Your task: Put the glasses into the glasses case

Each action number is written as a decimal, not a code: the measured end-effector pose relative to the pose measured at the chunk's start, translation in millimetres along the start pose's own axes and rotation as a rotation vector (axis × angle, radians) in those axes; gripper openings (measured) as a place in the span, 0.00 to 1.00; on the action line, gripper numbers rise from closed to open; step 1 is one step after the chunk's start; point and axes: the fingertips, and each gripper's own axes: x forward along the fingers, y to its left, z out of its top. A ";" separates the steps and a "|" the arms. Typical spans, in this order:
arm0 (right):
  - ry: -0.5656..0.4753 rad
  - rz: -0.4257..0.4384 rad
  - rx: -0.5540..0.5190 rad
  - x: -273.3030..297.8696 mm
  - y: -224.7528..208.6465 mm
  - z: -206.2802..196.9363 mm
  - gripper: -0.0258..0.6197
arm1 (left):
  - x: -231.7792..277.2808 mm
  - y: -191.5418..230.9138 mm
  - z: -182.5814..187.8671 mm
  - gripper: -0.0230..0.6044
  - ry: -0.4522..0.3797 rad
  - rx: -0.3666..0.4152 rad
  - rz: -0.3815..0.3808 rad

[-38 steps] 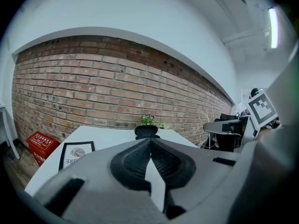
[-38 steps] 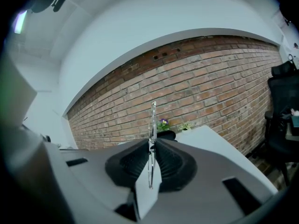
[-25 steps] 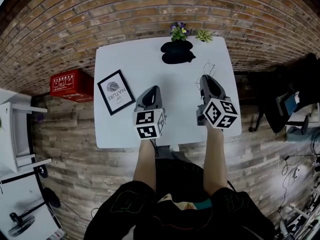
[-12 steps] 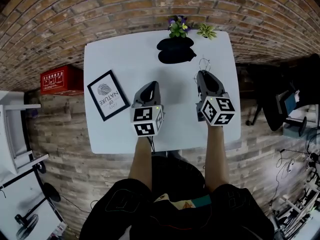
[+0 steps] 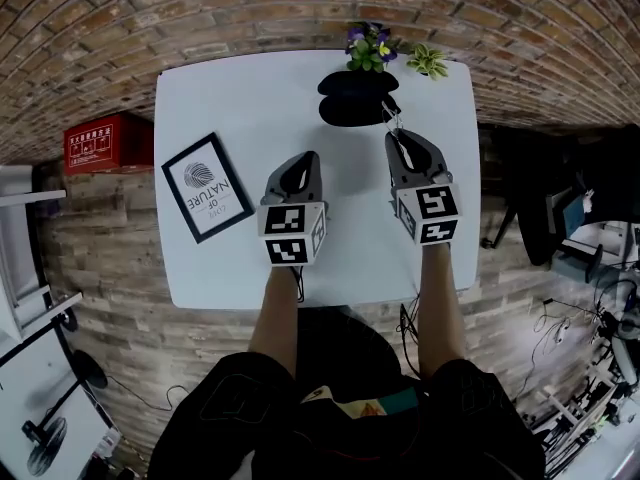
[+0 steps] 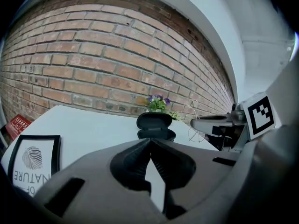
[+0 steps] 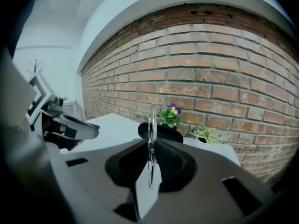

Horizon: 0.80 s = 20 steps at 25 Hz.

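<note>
A black glasses case (image 5: 353, 98) lies open at the far edge of the white table (image 5: 230, 98), its lid up (image 6: 155, 120). My right gripper (image 5: 395, 133) is shut on a pair of thin wire-framed glasses (image 5: 388, 116), which stick out of its tips just right of the case. In the right gripper view the glasses (image 7: 152, 118) stand edge-on between the jaws, with the case (image 7: 163, 133) right behind. My left gripper (image 5: 302, 160) hovers over the table's middle, short of the case; its jaws meet at the tips (image 6: 150, 142) with nothing between them.
A black-framed print (image 5: 207, 188) lies on the table's left side. A pot of purple flowers (image 5: 370, 46) and a small green plant (image 5: 428, 63) stand behind the case against the brick wall. A red box (image 5: 108, 143) sits on the floor at left.
Both grippers have moved forward and lower towards the case. The right one has rolled, so the glasses now stand edge-on close beside the case.
</note>
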 end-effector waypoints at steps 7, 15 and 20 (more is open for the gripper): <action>0.068 0.072 -0.172 24.1 14.9 0.8 0.11 | 17.0 2.4 0.8 0.05 -0.001 -0.041 -0.023; 0.165 0.084 -0.448 52.5 11.7 -5.1 0.12 | 28.9 6.7 -4.3 0.05 0.015 -0.054 -0.037; 0.198 0.123 -0.566 68.3 15.1 -6.1 0.12 | 33.6 13.5 -7.2 0.05 0.017 -0.074 -0.038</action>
